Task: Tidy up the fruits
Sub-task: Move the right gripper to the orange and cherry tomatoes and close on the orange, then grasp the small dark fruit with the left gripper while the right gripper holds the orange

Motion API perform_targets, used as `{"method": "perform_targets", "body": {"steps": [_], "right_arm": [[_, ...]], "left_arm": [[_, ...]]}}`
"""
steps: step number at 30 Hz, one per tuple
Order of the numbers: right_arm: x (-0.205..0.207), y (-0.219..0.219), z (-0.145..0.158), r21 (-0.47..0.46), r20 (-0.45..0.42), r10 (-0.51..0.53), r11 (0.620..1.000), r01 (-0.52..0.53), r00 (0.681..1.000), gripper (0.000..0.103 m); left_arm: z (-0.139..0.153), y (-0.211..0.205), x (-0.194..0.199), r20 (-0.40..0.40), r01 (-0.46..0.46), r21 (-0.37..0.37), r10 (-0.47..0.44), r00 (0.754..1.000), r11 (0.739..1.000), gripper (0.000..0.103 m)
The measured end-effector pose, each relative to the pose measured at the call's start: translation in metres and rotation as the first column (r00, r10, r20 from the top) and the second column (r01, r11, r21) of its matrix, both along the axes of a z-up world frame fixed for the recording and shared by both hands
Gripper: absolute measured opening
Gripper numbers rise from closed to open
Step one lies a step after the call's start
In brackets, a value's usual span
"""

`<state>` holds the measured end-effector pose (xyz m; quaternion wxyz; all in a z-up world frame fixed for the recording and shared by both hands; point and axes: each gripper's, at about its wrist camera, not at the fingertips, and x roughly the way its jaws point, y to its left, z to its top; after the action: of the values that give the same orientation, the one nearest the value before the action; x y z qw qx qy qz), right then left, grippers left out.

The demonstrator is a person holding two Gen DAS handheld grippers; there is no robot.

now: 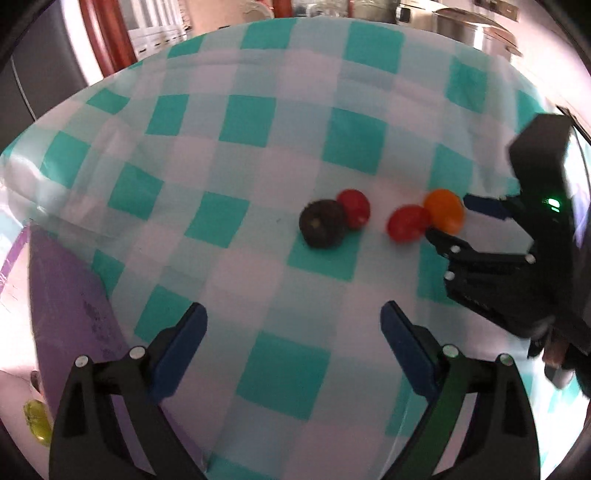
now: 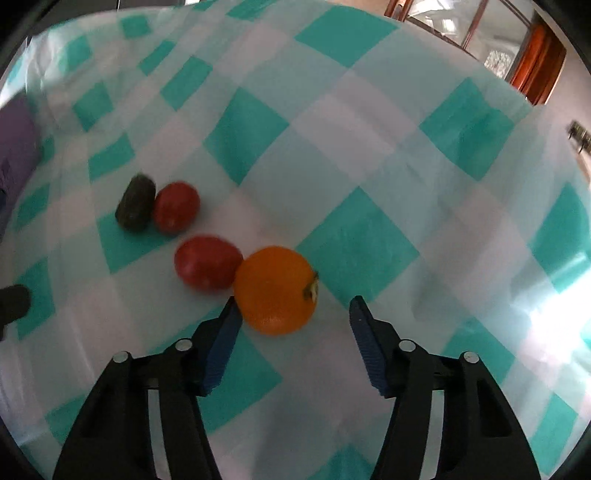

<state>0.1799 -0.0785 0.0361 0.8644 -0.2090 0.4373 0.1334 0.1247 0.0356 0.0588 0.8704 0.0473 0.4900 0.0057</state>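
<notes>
Four small fruits lie on the teal-and-white checked tablecloth [image 1: 258, 155]. An orange fruit [image 2: 275, 290] with a green stem sits between the fingers of my right gripper [image 2: 294, 302]. The left pad [image 2: 221, 343] is at its side and the right pad [image 2: 369, 347] stands apart from it, so the gripper is open. A red fruit [image 2: 208, 262] touches the orange one. Further left, a second red fruit [image 2: 176, 206] lies against a dark fruit [image 2: 135, 208]. My left gripper [image 1: 293, 310] hangs open over bare cloth, nearer than the dark fruit [image 1: 323, 223], with the right gripper [image 1: 452, 219] to its right.
A purple board [image 1: 66, 295] lies at the left of the cloth, with a small yellow-green object [image 1: 37, 421] beyond its near corner. Metal pots [image 1: 469, 26] and wooden furniture [image 1: 107, 33] stand beyond the table's far edge.
</notes>
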Motion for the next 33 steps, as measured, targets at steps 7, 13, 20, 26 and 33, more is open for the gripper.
{"method": "perform_targets", "body": {"steps": [7, 13, 20, 26, 33], "right_arm": [[0.01, -0.006, -0.001, 0.089, -0.027, 0.041, 0.995, -0.038, 0.999, 0.043], [-0.004, -0.032, -0.002, 0.187, -0.059, -0.068, 0.979, 0.078, 0.996, 0.043], [-0.026, -0.045, 0.001, 0.246, -0.088, -0.17, 0.951, 0.187, 0.982, 0.043], [-0.029, -0.041, 0.0, 0.251, -0.096, -0.172, 0.949, 0.191, 0.98, 0.043], [-0.043, -0.04, 0.0, 0.246, -0.106, -0.201, 0.944, 0.222, 0.974, 0.043]], "left_arm": [[-0.018, 0.001, 0.031, -0.01, -0.051, -0.059, 0.051, 0.999, 0.997, 0.095], [-0.029, 0.0, 0.049, -0.02, -0.078, -0.099, 0.077, 0.997, 0.992, 0.095], [-0.044, -0.005, 0.073, -0.035, -0.028, -0.074, 0.025, 0.999, 0.997, 0.081], [-0.047, -0.006, 0.082, 0.021, 0.057, -0.066, -0.055, 0.998, 0.996, 0.069], [-0.045, -0.013, 0.074, 0.025, 0.148, -0.08, -0.146, 0.989, 0.986, 0.038]]}}
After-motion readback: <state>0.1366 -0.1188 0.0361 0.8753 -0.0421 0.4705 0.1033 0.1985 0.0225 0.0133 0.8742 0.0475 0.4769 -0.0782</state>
